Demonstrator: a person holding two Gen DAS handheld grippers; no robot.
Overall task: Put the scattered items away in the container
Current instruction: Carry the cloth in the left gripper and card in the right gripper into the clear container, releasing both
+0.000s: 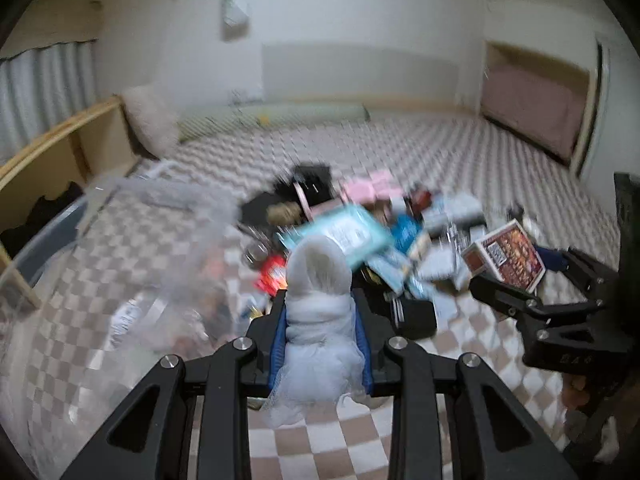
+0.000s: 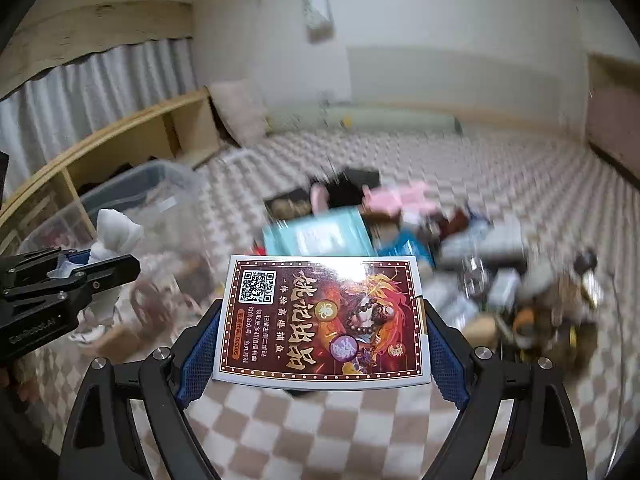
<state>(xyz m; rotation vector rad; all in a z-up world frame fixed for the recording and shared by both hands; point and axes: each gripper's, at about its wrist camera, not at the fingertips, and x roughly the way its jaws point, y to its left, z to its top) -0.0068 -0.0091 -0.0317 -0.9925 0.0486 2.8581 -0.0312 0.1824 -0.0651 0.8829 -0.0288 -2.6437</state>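
My left gripper (image 1: 320, 316) is shut on a white rolled cloth (image 1: 318, 300) and holds it above the checkered blanket, just right of the clear plastic container (image 1: 132, 248). It also shows in the right wrist view (image 2: 80, 272), with the cloth (image 2: 114, 232) at the container (image 2: 168, 200). My right gripper (image 2: 324, 336) is shut on a red printed card box (image 2: 324, 320); it also shows in the left wrist view (image 1: 508, 280) with the box (image 1: 506, 256). A pile of scattered items (image 1: 360, 220) lies ahead.
The pile holds a teal packet (image 2: 320, 236), pink items (image 2: 396, 196), a black box (image 2: 352, 184) and several small packets. A wooden shelf (image 2: 120, 140) runs along the left wall. A pillow (image 1: 150, 120) and a rolled mat (image 1: 280, 114) lie at the back.
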